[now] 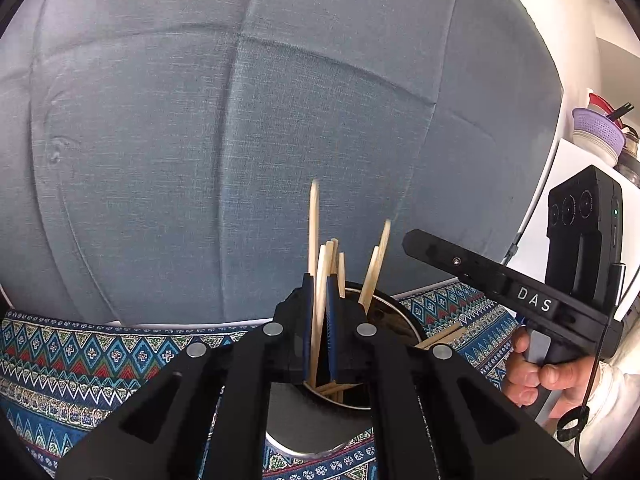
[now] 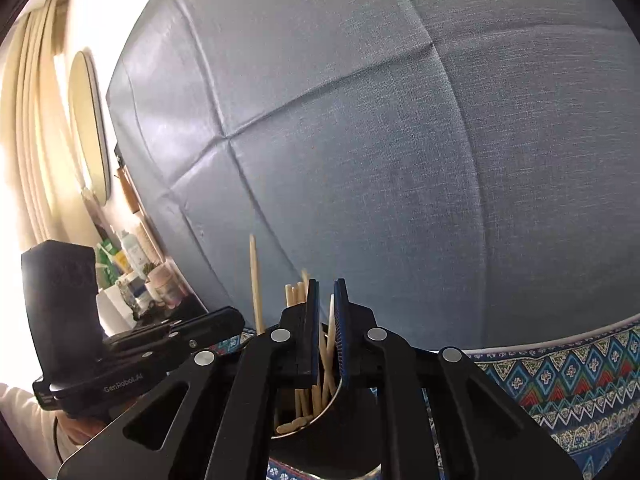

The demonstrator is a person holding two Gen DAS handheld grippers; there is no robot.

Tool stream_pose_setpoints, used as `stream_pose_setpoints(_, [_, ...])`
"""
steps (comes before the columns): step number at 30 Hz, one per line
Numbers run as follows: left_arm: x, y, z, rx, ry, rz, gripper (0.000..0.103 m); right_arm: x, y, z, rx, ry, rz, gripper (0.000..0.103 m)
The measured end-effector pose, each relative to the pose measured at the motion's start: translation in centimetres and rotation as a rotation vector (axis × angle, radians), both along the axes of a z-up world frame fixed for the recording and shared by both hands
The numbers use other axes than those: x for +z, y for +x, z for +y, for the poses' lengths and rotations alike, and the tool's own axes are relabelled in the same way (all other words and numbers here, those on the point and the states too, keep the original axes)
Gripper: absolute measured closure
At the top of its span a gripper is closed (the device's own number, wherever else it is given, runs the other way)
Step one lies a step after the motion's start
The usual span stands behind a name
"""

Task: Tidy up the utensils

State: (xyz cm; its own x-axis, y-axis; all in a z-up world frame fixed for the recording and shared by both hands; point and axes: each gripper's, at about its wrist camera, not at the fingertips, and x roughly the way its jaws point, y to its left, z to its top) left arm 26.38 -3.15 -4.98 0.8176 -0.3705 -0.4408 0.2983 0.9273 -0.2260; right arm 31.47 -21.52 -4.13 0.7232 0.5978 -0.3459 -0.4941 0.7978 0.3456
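At the mouth of the metal cup [image 1: 404, 314], hovering with the left gripper [image 1: 319, 292], jaws nearly together around one pale chopstick [image 1: 320, 320] whose lower end is already dipping inside; not being able to tell whether the pads are pinching it or merely flanking it. Hanging beside it with the right gripper [image 2: 326, 292], jaws parted a crack and gripping nothing, a stick leaning loose in the gap. Standing bunched in the cup with the other chopsticks [image 1: 374, 276], and lying flat just beside it on the patterned cloth [image 1: 80, 360] with two strays [image 1: 440, 338]. Risking, by judgement, snagging the upright bundle on withdrawal and tipping the cup, or knocking the two grippers together while crowding one rim. Offering open cloth to either side, though closing off sharply behind against the grey-blue cushion [image 1: 240, 120].
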Motion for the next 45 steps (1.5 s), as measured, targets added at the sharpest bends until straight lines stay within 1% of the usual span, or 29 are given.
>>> stream_pose_setpoints(1, [0.1,-0.2,0.2,0.001,-0.011,0.002,0.084,0.1,-0.2,-0.2,-0.009,-0.004,-0.002,0.085])
stream_pose_setpoints(2, [0.3,-0.5,0.8,0.005,-0.027,0.002,0.063,0.2,-0.5,-0.4,-0.025,-0.01,-0.007,0.071])
stream_pose_setpoints(3, [0.5,-0.9,1.2,0.014,-0.036,-0.003,0.052,0.3,-0.8,-0.5,-0.038,-0.013,-0.011,0.065])
stream_pose_setpoints(4, [0.7,-1.2,1.4,0.025,-0.037,-0.008,0.048,0.4,-1.0,-0.5,-0.045,-0.014,-0.013,0.062])
stream_pose_setpoints(5, [1.0,-1.3,1.6,0.03,-0.035,-0.003,0.041,0.5,-1.2,-0.7,-0.054,-0.013,-0.012,0.061])
stream_pose_setpoints(6, [1.2,-1.5,1.7,0.036,-0.032,-0.002,0.036,0.6,-1.4,-0.7,-0.064,-0.012,-0.011,0.059])
stream_pose_setpoints(7, [1.4,-1.8,1.9,0.044,-0.033,-0.008,0.034,0.8,-1.7,-0.8,-0.075,-0.014,-0.011,0.052])
stream_pose_setpoints(8, [1.7,-2.1,2.1,0.049,-0.034,-0.009,0.029,0.9,-2.0,-0.9,-0.085,-0.017,-0.014,0.045])
stream_pose_setpoints(9, [1.8,-2.3,2.3,0.057,-0.034,0.001,0.019,1.1,-2.2,-1.0,-0.093,-0.019,-0.016,0.041])
stream_pose_setpoints(11, [2.1,-2.8,2.8,0.058,-0.067,0.025,0.016,1.4,-2.7,-1.1,-0.115,-0.022,0.0,0.021])
stream_pose_setpoints(12, [2.2,-3.2,2.9,0.056,-0.074,0.028,0.014,1.5,-3.0,-1.2,-0.121,-0.021,0.006,0.02])
stream_pose_setpoints(14, [2.5,-3.9,2.9,0.073,-0.047,0.033,0.007,1.7,-3.6,-1.4,-0.136,-0.028,0.009,0.017])
stream_pose_setpoints(17, [2.5,-5.1,3.3,0.098,-0.033,0.051,0.006,1.8,-4.4,-1.6,-0.159,-0.045,0.03,0.016])
stream_pose_setpoints(19, [2.3,-5.4,3.3,0.12,-0.017,0.086,0.006,1.8,-4.9,-1.8,-0.175,-0.053,0.04,0.015])
stream_pose_setpoints(22, [2.0,-6.1,3.4,0.121,0.003,0.123,0.006,1.6,-6.0,-2.1,-0.2,-0.068,0.055,0.013])
stream_pose_setpoints(25, [1.4,-7.5,3.6,0.114,0.047,0.15,0.006,1.2,-7.2,-2.4,-0.223,-0.094,0.082,0.012])
stream_pose_setpoints(29, [0.7,-9.4,3.6,0.145,0.08,0.169,0.006,-0.3,-9.3,-2.4,-0.252,-0.13,0.131,0.01])
stream_pose_setpoints(31, [0.0,-10.2,3.4,0.149,0.088,0.192,0.006,-1.4,-10.3,-2.0,-0.264,-0.173,0.175,0.01])
stream_pose_setpoints(35, [-1.0,-11.5,2.9,0.154,0.118,0.271,0.006,-3.2,-12.8,-1.9,-0.286,-0.228,0.238,0.01])
stream_pose_setpoints(38, [-1.0,-13.4,3.1,0.165,0.106,0.275,0.006,-3.9,-15.0,-2.2,-0.306,-0.246,0.294,0.01])
stream_pose_setpoints(41, [-1.0,-15.1,2.6,0.18,0.15,0.319,0.006,-4.0,-17.5,-2.5,-0.315,-0.249,0.336,0.009])
stream_pose_setpoints(43, [-0.8,-16.6,2.3,0.196,0.179,0.327,0.006,-3.9,-19.4,-2.6,-0.317,-0.246,0.351,0.009])
stream_pose_setpoints(45, [-0.6,-17.7,2.2,0.192,0.173,0.346,0.006,-3.7,-21.2,-2.5,-0.335,-0.245,0.364,0.009])
